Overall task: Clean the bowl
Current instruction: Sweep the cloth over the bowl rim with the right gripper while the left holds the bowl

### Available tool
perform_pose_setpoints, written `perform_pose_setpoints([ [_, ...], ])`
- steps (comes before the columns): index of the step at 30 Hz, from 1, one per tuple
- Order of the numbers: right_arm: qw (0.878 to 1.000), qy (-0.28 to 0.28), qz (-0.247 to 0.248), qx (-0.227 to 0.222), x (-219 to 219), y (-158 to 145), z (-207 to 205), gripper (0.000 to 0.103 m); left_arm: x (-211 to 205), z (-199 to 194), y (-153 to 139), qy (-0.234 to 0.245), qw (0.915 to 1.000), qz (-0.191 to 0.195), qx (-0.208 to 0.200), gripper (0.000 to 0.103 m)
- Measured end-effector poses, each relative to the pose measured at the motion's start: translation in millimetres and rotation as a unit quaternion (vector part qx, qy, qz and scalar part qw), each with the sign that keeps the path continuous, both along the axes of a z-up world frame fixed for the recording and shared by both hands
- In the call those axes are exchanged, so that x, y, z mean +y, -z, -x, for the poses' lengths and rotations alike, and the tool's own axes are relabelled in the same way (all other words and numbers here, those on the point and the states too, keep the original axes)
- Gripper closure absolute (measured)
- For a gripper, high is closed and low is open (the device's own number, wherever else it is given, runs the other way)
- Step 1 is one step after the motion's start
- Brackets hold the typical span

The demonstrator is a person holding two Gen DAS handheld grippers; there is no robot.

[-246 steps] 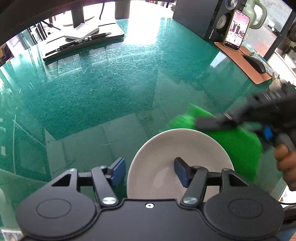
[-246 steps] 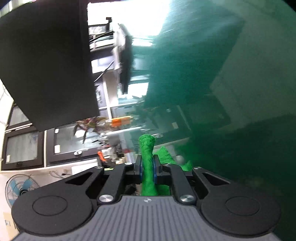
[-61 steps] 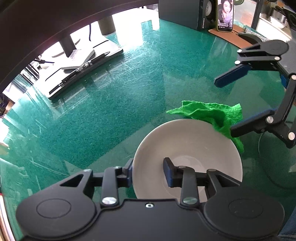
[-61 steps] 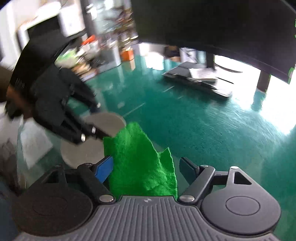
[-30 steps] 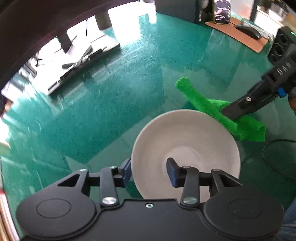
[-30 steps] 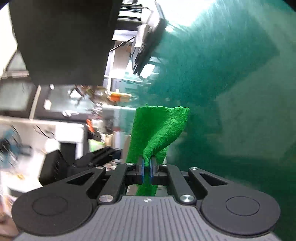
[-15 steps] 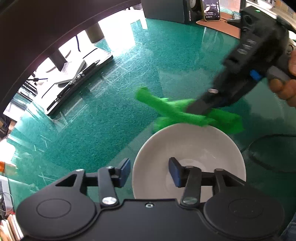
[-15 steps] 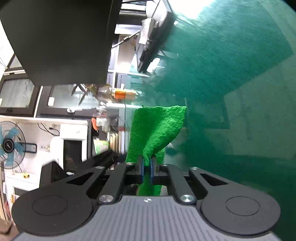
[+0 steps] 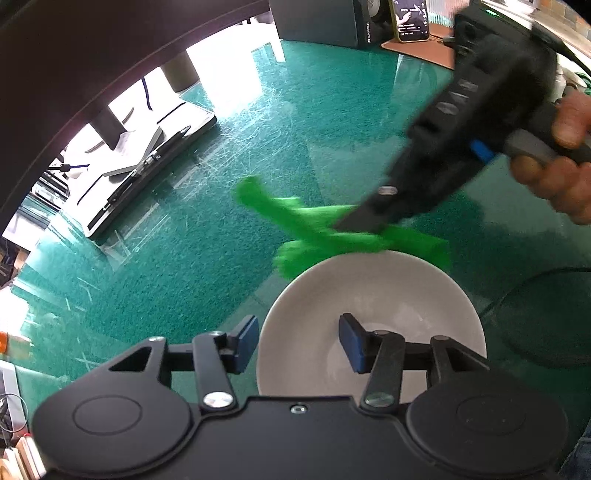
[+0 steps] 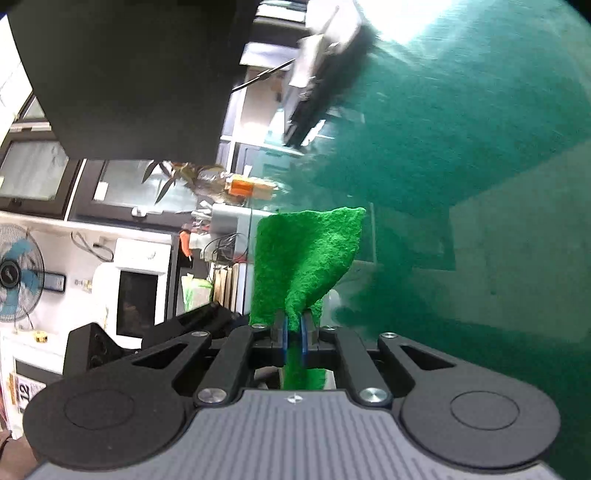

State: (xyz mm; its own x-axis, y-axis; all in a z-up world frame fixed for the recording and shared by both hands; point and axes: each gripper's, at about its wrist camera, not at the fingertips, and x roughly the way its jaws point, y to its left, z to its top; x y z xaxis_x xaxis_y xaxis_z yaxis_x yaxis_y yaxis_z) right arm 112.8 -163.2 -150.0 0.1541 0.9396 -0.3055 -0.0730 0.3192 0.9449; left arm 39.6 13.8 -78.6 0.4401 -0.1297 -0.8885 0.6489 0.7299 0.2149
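Note:
A white bowl sits on the green glass table. My left gripper straddles its near-left rim: one blue pad lies outside the rim, the other hangs inside the bowl, and a wide gap shows between them. My right gripper, held by a hand, comes in from the upper right. It is shut on a green cloth that hangs over the bowl's far rim. In the right wrist view the gripper pinches the cloth, which stands up between the pads.
A phone and a dark speaker stand at the far edge by a brown mat. A flat stand with pens lies far left. A black cable loops to the right of the bowl.
The right gripper has carried the cloth leftward, from beyond the bowl's right side to over its far-left rim. The left gripper's jaws stand slightly wider than a second ago.

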Motion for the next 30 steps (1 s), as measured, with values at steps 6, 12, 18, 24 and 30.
perform_pose_setpoints([
  [6,1.000,-0.002,0.002,0.012,-15.5,5.3,12.5,0.095,2.1,-0.3,1.0,0.004,1.0000,0.003,0.003,0.043],
  [12,0.999,-0.003,0.009,0.034,-35.6,11.0,48.9,0.095,11.9,-13.8,0.1,-0.047,0.9968,0.035,0.054,0.046],
  [18,1.000,0.026,0.000,0.018,-38.6,8.2,62.9,0.095,26.7,3.4,-4.8,-0.125,0.9843,0.077,0.098,0.046],
  [24,0.999,0.010,0.024,-0.022,-31.9,-2.6,59.5,0.094,25.1,13.6,3.6,-0.124,0.9855,0.071,0.091,0.042],
  [30,0.995,-0.026,0.057,-0.083,-23.5,-23.0,54.2,0.094,27.8,11.7,3.1,-0.113,0.9872,0.077,0.082,0.041],
])
